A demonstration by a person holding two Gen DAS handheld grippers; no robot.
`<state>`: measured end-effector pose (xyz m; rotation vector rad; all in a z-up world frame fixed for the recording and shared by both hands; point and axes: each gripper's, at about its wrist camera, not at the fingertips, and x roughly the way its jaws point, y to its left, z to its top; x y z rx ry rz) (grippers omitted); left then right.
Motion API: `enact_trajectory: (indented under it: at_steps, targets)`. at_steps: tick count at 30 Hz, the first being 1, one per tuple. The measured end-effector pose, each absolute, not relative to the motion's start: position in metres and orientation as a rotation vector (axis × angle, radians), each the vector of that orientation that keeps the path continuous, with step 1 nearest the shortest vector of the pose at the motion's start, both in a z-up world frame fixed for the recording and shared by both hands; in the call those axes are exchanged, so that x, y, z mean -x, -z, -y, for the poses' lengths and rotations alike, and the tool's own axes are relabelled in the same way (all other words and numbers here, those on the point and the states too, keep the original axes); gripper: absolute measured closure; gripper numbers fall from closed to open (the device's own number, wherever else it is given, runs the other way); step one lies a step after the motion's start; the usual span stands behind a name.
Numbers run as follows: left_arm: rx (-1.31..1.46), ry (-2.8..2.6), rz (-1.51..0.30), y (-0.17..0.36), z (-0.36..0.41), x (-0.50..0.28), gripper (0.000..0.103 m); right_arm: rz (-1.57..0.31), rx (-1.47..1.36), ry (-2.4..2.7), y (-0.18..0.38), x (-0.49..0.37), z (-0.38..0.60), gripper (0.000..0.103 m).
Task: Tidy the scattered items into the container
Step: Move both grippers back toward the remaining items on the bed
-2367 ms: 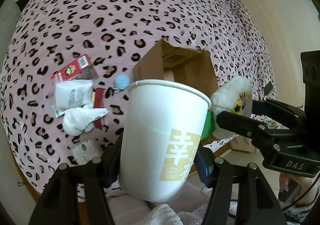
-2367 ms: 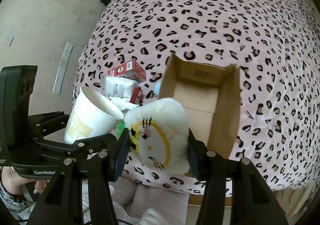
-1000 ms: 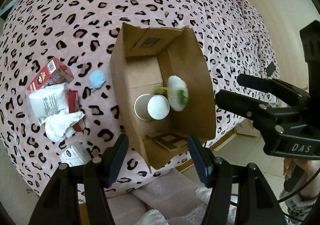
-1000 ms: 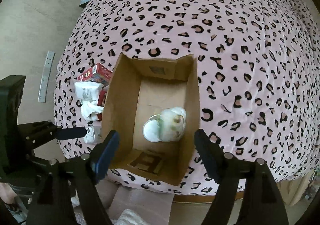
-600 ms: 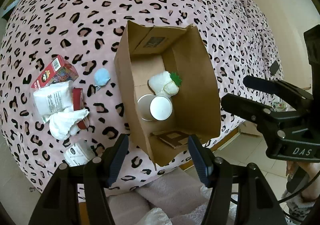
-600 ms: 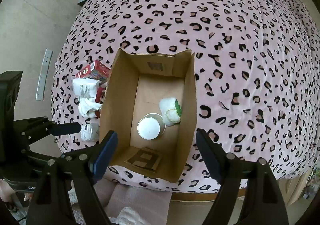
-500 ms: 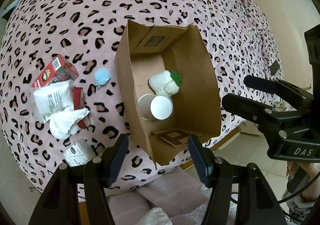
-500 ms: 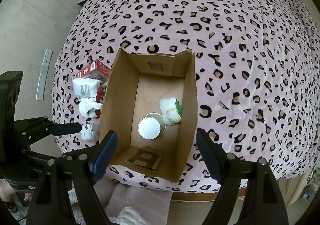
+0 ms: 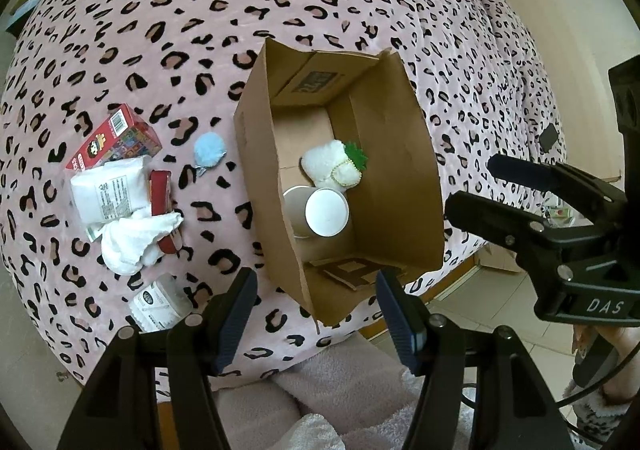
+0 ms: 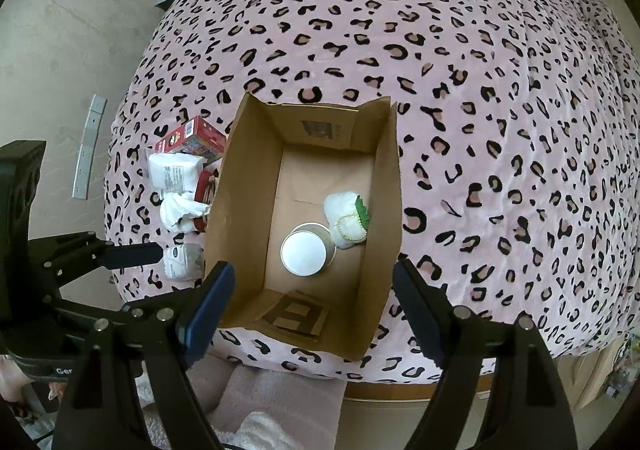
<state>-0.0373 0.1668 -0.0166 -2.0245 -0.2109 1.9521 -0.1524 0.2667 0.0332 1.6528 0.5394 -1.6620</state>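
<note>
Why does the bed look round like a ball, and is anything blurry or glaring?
Left wrist view: the fisheye lens bulges the bed and darkens the corners; the box is sharp. Right wrist view: the same bulge, soft even daylight, no glare, and the cup is crisp.

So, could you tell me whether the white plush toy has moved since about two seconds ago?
Yes. It has gone from the right gripper's jaws down into the cardboard box, where the plush toy now lies beside the paper cup.

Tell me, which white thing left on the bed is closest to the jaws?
The small white labelled packet, lying just beyond the left gripper; the crumpled cloth and bigger pouch lie farther off.
</note>
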Motion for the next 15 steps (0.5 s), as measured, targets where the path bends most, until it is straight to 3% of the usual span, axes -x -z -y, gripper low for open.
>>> enact_trajectory:
  at_steps: [15]
  targets:
    - [2.055, -2.015, 0.356, 0.018, -0.104, 0.029, 0.040, -0.564, -1.651, 1.660, -0.041, 0.123, -0.236, 0.020]
